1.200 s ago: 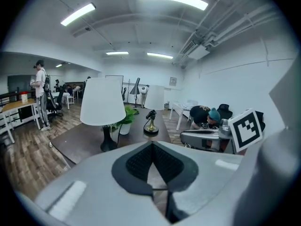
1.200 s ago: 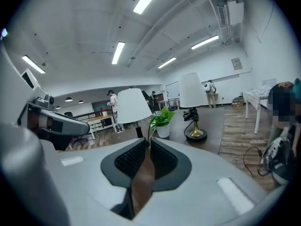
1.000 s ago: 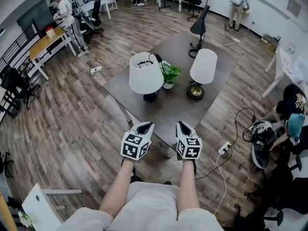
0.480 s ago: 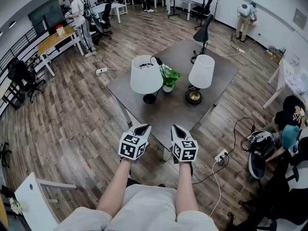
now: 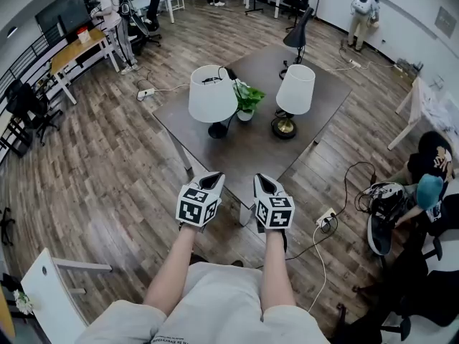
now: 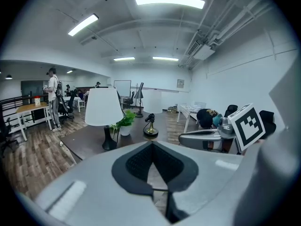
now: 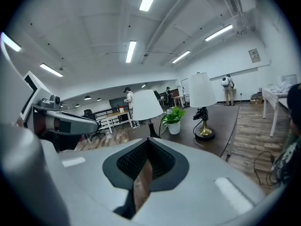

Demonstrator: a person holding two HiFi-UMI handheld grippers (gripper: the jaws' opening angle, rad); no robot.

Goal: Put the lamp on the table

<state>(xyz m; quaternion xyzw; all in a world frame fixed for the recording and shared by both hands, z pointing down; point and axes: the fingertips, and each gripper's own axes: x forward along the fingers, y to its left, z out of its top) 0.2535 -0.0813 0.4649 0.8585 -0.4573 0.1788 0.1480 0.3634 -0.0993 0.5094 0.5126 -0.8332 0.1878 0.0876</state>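
Observation:
Three lamps stand on the dark grey table. One has a white shade on a black base, one a white shade on a brass base, and a black desk lamp stands at the far end. Between the two shaded lamps sits a potted plant. My left gripper and right gripper hover side by side before the table's near corner, both shut and holding nothing. The left gripper view looks toward the black-based lamp and brass lamp. The same lamps, black-based and brass, appear in the right gripper view.
A power strip and cables lie on the wood floor right of the table. A person in a teal cap sits low at the right. People stand by desks at far left. A white chair is at bottom left.
The view has drifted slightly, so the table and lamps sit a little higher in frame. Both grippers stay shut, side by side, holding nothing.

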